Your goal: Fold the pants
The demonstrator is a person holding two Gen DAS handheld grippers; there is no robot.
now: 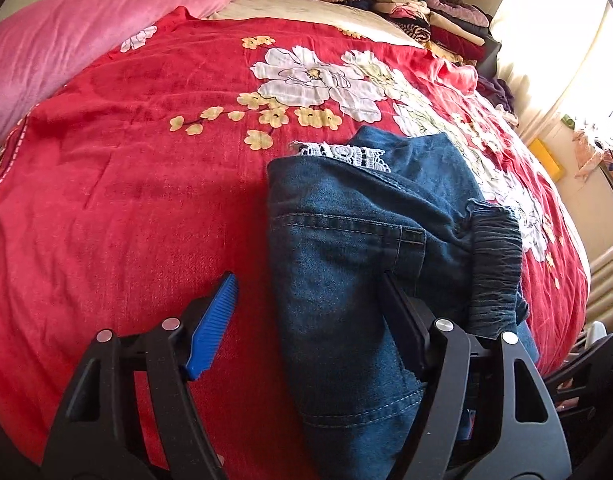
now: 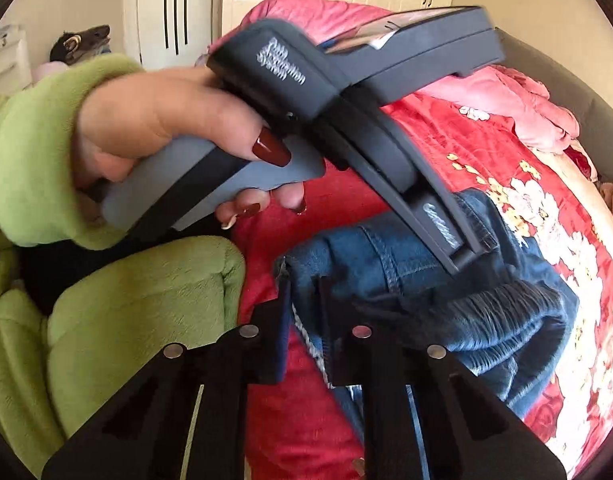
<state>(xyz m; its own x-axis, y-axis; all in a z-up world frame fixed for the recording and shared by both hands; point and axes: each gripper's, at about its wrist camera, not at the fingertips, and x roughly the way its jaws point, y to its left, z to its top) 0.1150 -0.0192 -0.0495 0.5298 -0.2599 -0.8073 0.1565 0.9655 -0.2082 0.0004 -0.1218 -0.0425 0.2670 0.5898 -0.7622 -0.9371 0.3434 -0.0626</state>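
Legible text appears in the right wrist view only. On the grey housing of the left gripper (image 2: 462,260), held in the person's left hand (image 2: 166,128), a white printed block (image 2: 281,65) of three short lines stands on the upper body near the handle; the bottom line seems to end in "tion", the rest too blurred to read. Lower on the same housing, close to the denim pants (image 2: 386,256), a white script-style word (image 2: 442,227) is visible but cannot be made out. The left wrist view shows no text, label, number or sign.
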